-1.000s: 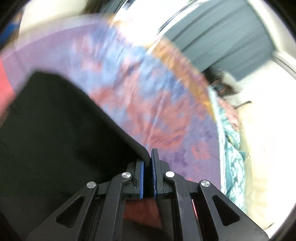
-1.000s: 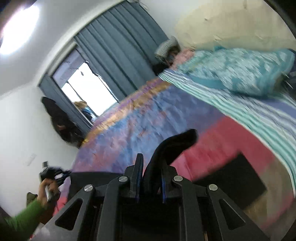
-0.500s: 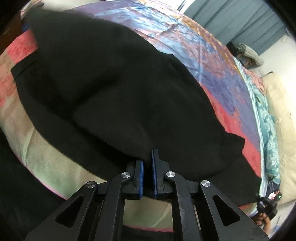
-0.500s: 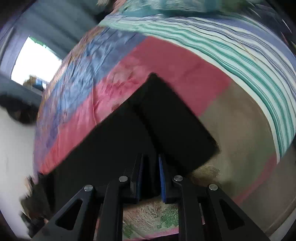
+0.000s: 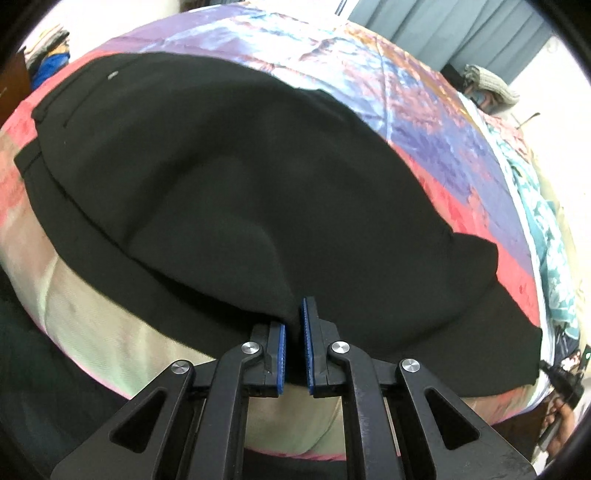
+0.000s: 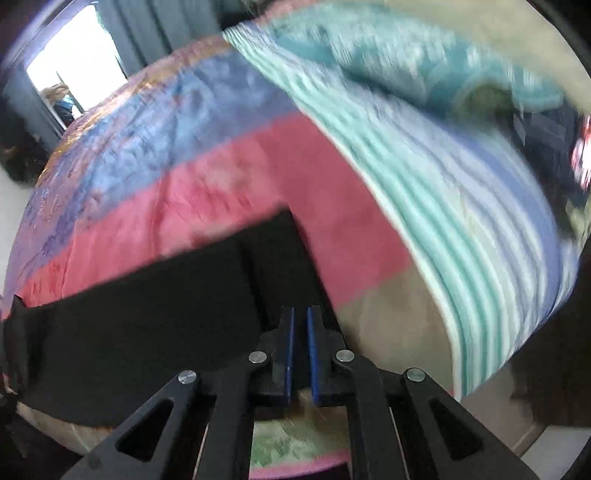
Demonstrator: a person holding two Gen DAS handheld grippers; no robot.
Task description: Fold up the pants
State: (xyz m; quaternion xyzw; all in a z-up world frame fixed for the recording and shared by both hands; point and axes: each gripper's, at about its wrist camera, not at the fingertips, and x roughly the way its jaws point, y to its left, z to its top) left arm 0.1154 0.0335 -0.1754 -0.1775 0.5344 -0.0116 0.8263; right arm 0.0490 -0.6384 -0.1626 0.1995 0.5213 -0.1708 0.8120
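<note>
Black pants (image 5: 229, 177) lie spread across a multicoloured bedspread (image 5: 424, 110), waistband toward the left, a raised fold running to my left gripper (image 5: 293, 325). That gripper is shut on the pants' near edge, with cloth pinched between its blue pads. In the right wrist view the pants (image 6: 147, 314) lie flat, their hem end reaching my right gripper (image 6: 300, 325). Its blue pads stand a narrow gap apart with black cloth between them; the view is motion-blurred.
The bed's near edge (image 5: 147, 350) is just under both grippers. Teal patterned bedding (image 6: 406, 66) and a striped sheet (image 6: 443, 221) lie at the head end. Grey curtains (image 5: 443, 26) and a window (image 6: 74, 62) are beyond the bed.
Both grippers have swung down from a raised hold and laid the pants onto the bed. The cloth now lies nearly flat, and the right view is still moving.
</note>
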